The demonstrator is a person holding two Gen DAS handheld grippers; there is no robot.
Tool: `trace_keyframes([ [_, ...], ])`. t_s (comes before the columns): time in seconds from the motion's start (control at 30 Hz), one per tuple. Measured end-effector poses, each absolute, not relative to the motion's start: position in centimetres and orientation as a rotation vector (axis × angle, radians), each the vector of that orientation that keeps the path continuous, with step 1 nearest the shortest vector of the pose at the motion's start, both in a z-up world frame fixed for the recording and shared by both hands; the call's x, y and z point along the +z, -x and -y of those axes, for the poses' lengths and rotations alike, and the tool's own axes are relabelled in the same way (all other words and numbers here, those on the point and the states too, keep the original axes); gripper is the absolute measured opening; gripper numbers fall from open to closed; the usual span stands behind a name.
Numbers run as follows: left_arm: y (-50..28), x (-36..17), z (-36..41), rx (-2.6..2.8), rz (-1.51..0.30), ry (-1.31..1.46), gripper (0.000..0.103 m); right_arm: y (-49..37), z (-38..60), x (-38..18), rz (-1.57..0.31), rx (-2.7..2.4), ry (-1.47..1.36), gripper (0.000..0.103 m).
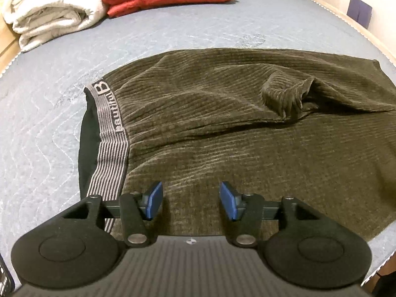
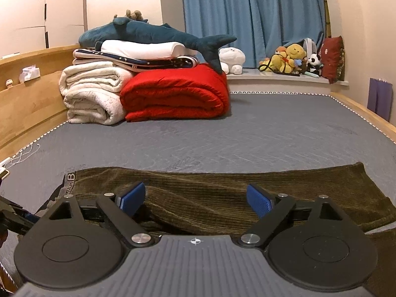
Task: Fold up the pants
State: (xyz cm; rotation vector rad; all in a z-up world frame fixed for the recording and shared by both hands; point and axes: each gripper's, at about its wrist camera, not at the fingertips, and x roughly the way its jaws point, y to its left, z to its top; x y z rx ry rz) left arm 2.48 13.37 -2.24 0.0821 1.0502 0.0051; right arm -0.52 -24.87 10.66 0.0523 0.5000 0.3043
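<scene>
— Pants (image 1: 222,123): olive-brown ribbed corduroy, lying flat on the grey quilted mattress (image 1: 37,136). Start from the left?

— At the left end sits the waistband (image 1: 111,128), a grey elastic strip with fine stripes and woven lettering, black lining showing behind it. The cloth runs rightward in soft ridges to a puckered fold (image 1: 284,96) standing up near the right part, then on to a straight hem edge.

— And the grippers?

— The left gripper (image 1: 191,201) hovers over the near edge of the pants just right of the waistband, its blue ribbed pads (image 1: 156,199) parted with nothing pinched between them. The right gripper (image 2: 195,201) is spread wide over the corduroy, released, gripping nothing.

— Behind them?

— From the right wrist view, left to right: a fluffy cream blanket (image 2: 91,94) rolled thick, a puffy red quilt (image 2: 175,94) folded beside it, touching, with a plush shark (image 2: 153,34) on the stacked linens above, then blue pleated curtains (image 2: 252,17).
</scene>
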Motion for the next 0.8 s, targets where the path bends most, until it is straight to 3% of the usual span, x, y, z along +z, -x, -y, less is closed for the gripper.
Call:
trace_keyframes([
  [0.8, -5.7, -0.4, -11.4, -0.101, -0.948, -0.054, 0.057, -0.8, 24.7, 8.8, -0.54, 0.283, 0.009, 0.091],
])
